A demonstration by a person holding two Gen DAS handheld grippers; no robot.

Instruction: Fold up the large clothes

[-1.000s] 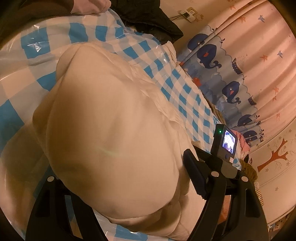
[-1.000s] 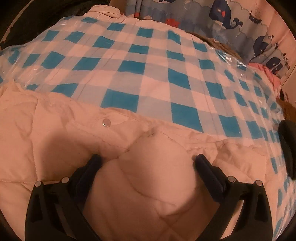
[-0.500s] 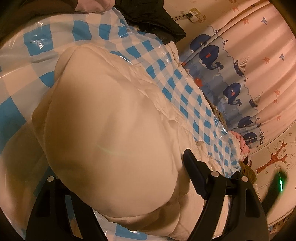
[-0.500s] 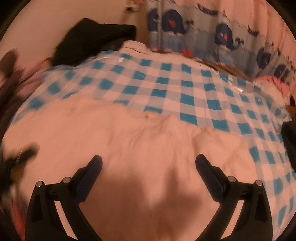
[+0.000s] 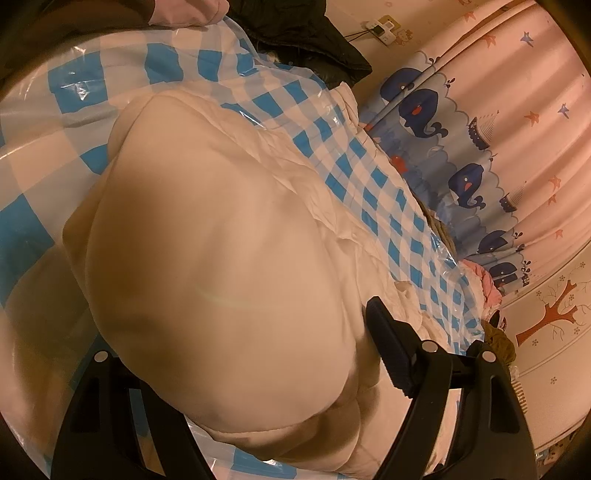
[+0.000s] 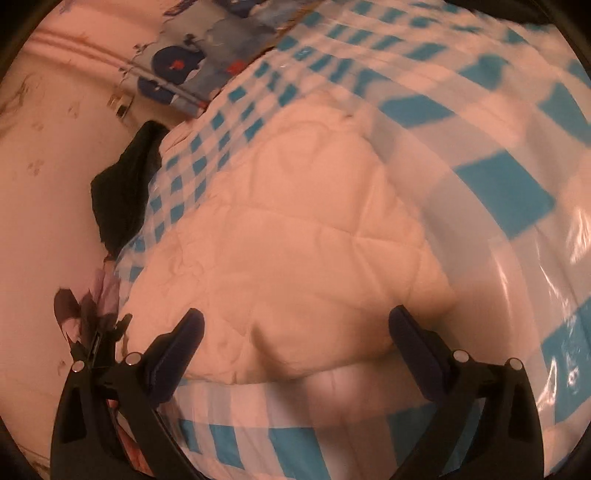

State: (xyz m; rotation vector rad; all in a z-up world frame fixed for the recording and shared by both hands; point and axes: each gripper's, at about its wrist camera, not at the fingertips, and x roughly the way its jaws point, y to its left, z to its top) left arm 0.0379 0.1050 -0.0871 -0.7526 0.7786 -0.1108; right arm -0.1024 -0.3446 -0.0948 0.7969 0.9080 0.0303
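Note:
A cream quilted jacket (image 5: pixel 229 258) lies on a bed under a blue-and-white checked plastic cover (image 5: pixel 373 184). In the left wrist view a thick puffy fold of it bulges up between the fingers of my left gripper (image 5: pixel 291 310). The fold hides the left finger and presses against the right pad (image 5: pixel 391 347). The right wrist view is smeared by motion and shows the same jacket (image 6: pixel 295 229) lying folded. My right gripper (image 6: pixel 295 317) hangs open over the jacket's near edge, with nothing gripped between its fingers.
A black garment (image 5: pixel 306 33) lies at the bed's far end, also seen as the black garment (image 6: pixel 125 192) by the wall. A whale-print curtain (image 5: pixel 461 155) runs along one side of the bed. Pink clothes (image 5: pixel 484 284) are heaped by the curtain. A wall socket (image 5: pixel 380 27) sits above.
The right gripper pulled away from the jacket lump it straddled, swept sideways and rolled, leaving the left wrist view. The left gripper and its fold stayed put.

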